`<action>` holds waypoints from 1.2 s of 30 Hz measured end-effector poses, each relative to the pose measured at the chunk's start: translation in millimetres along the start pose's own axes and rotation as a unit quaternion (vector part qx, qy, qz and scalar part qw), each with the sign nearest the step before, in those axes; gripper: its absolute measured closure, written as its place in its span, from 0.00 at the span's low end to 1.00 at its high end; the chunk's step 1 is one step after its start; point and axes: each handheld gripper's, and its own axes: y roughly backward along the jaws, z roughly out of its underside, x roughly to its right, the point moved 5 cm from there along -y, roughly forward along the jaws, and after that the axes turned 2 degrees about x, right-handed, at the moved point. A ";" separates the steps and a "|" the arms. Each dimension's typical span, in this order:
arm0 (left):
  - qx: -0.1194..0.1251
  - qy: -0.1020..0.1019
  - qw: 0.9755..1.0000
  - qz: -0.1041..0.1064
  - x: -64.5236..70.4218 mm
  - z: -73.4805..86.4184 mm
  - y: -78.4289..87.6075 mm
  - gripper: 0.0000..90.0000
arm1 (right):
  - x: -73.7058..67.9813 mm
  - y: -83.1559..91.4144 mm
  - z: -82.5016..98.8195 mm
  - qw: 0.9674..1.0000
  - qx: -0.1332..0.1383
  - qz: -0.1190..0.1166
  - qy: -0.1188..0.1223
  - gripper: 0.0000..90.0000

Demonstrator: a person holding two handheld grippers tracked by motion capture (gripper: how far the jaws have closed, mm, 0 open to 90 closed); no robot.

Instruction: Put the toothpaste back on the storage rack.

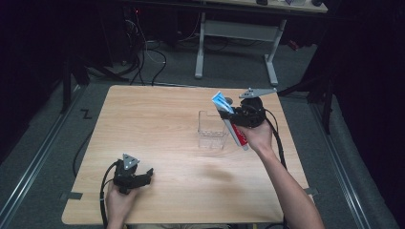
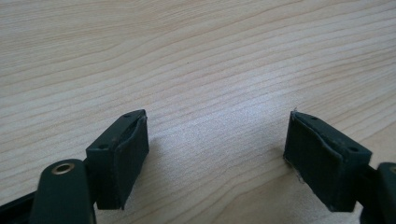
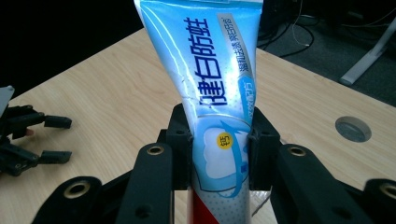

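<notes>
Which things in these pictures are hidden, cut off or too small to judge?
- Toothpaste tube: right gripper view, its crimped end is cut off by the top edge and its cap end by the bottom edge, behind the right tongs.
- Clear box: high view, too small and transparent to tell whether anything is inside.
- Left tongs: left gripper view, the body is cut off by the bottom edge.

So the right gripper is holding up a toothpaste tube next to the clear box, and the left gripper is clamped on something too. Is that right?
Not quite. The left gripper holds nothing: the left gripper view shows its jaws wide apart over bare table. The right gripper does grip the toothpaste tube beside the clear box.
</notes>
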 end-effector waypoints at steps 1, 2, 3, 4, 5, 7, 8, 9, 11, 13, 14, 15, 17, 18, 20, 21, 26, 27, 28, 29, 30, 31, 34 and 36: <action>0.000 0.000 1.000 0.000 0.0 0.0 0.0 0.25 | 0.0 0.0 0.0 1.000 0.000 0.000 0.000 0.76; -0.001 0.000 1.000 0.000 0.0 0.0 0.1 0.25 | 0.6 -1.6 -1.5 1.000 0.001 0.001 -0.001 0.76; -0.001 0.000 1.000 0.000 0.0 0.0 0.1 0.25 | 1.5 -3.1 -3.0 1.000 0.004 0.003 0.000 0.76; -0.001 0.000 1.000 0.000 0.0 0.0 0.1 0.25 | 2.9 -6.0 -5.9 1.000 0.005 0.005 -0.001 0.76; 0.000 0.000 1.000 0.000 0.0 0.0 0.0 0.25 | 3.8 -7.5 -7.4 1.000 0.007 0.006 0.000 0.76; 0.000 0.000 1.000 0.000 0.1 0.0 0.0 0.25 | 4.4 -8.9 -8.7 1.000 0.008 0.008 -0.001 0.76; 0.000 0.000 1.000 0.000 0.1 0.0 0.0 0.25 | 5.2 -10.2 -10.0 1.000 0.009 0.007 -0.002 0.76; 0.000 0.000 1.000 0.000 0.1 0.0 0.0 0.25 | 6.4 -12.9 -12.5 1.000 0.012 0.008 -0.004 0.76; 0.000 0.000 1.000 0.000 0.0 0.0 0.0 0.25 | 7.0 -14.2 -13.8 1.000 0.013 0.008 -0.004 0.76; 0.000 0.000 1.000 0.000 0.0 0.0 0.0 0.25 | 7.3 -16.2 -16.3 1.000 0.016 0.010 -0.005 0.76; -0.001 0.000 1.000 0.000 0.0 0.0 0.1 0.25 | 7.2 -17.2 -17.5 1.000 0.020 0.009 -0.004 0.76; -0.001 0.000 1.000 0.000 -0.1 0.0 0.1 0.25 | 7.1 -17.9 -18.7 1.000 0.021 0.010 -0.006 0.76; -0.001 -0.001 1.000 0.000 -0.1 0.1 0.1 0.25 | 6.9 -20.4 -22.8 1.000 0.026 0.011 -0.004 0.76; -0.001 -0.001 1.000 0.000 -0.1 0.1 0.1 0.25 | 6.9 -20.4 -22.8 1.000 0.026 0.011 -0.004 0.76; -0.001 -0.001 1.000 0.000 -0.2 0.1 0.2 0.25 | 6.6 -22.1 -26.0 1.000 0.028 0.013 -0.002 0.76; 0.000 0.000 1.000 0.000 -0.1 0.0 0.0 0.25 | 6.4 -24.3 -29.0 0.999 0.029 0.014 -0.001 0.76; -0.001 -0.001 1.000 0.000 -0.2 0.1 0.1 0.25 | 7.6 -29.1 -32.3 0.999 0.034 0.014 -0.003 0.76; -0.001 -0.001 1.000 0.000 -0.2 0.1 0.2 0.25 | 8.2 -30.5 -32.6 0.999 0.032 0.016 -0.005 0.76; -0.001 -0.001 1.000 0.000 -0.2 0.1 0.2 0.25 | 9.2 -33.4 -33.6 0.999 0.032 0.018 -0.005 0.75; -0.001 0.000 1.000 0.000 -0.2 0.1 0.2 0.25 | 9.2 -33.4 -33.6 0.999 0.032 0.018 -0.005 0.75; -0.001 0.000 1.000 0.001 -0.3 0.1 0.2 0.25 | 10.1 -35.7 -35.2 0.999 0.033 0.019 -0.006 0.75; -0.001 0.000 1.000 0.001 -0.3 0.1 0.2 0.25 | 10.1 -35.7 -35.2 0.999 0.033 0.019 -0.006 0.75; -0.001 -0.001 1.000 0.001 -0.6 0.0 0.3 0.25 | 10.2 -39.0 -38.5 0.999 0.037 0.019 -0.006 0.75; 0.000 0.000 1.000 0.001 -0.4 0.1 0.1 0.25 | 9.4 -41.4 -40.9 0.999 0.038 0.020 -0.006 0.75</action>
